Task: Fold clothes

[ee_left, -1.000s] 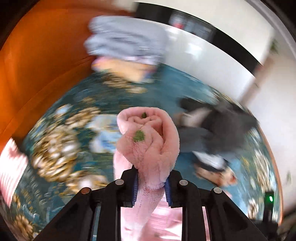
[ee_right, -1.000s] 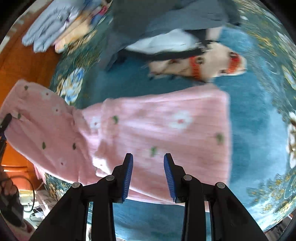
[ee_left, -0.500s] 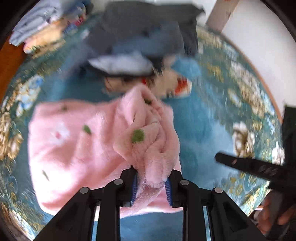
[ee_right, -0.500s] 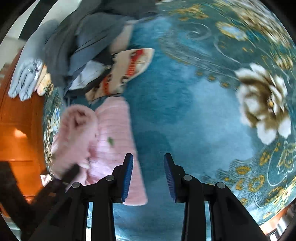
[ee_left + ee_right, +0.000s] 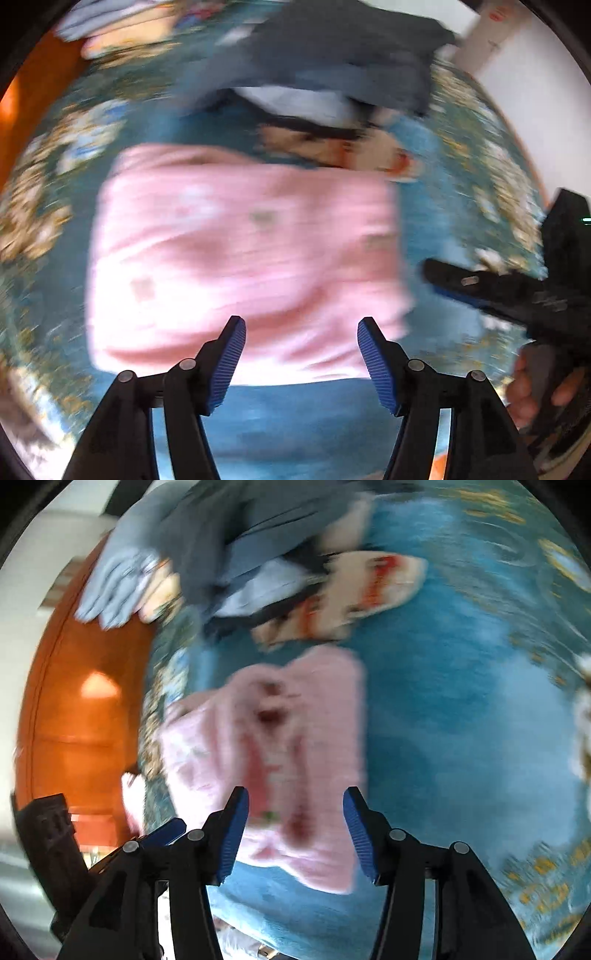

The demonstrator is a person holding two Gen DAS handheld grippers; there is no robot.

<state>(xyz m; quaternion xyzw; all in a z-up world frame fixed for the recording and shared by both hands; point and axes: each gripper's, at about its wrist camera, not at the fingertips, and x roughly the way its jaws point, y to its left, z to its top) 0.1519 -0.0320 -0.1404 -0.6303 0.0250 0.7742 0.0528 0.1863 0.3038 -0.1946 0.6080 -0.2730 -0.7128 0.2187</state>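
A fluffy pink garment [image 5: 243, 254] with small green dots lies folded over on the teal patterned cloth [image 5: 439, 236]. My left gripper [image 5: 301, 328] is open and empty just above its near edge. My right gripper [image 5: 295, 799] is open and empty over the same pink garment [image 5: 295, 746], whose folds bunch in the middle. The right gripper also shows at the right in the left wrist view [image 5: 491, 284]. Both views are blurred by motion.
A heap of grey, white and cream-and-red clothes [image 5: 332, 96] lies beyond the pink garment. Folded pale blue and peach pieces [image 5: 122, 587] sit at the far left. Orange wood [image 5: 77, 709] borders the cloth on the left. A white wall [image 5: 524, 96] stands at the right.
My left gripper has let go of the bunched pink garment and opened wide; the garment now lies flat. My right gripper has opened wider and swung over the pink garment.
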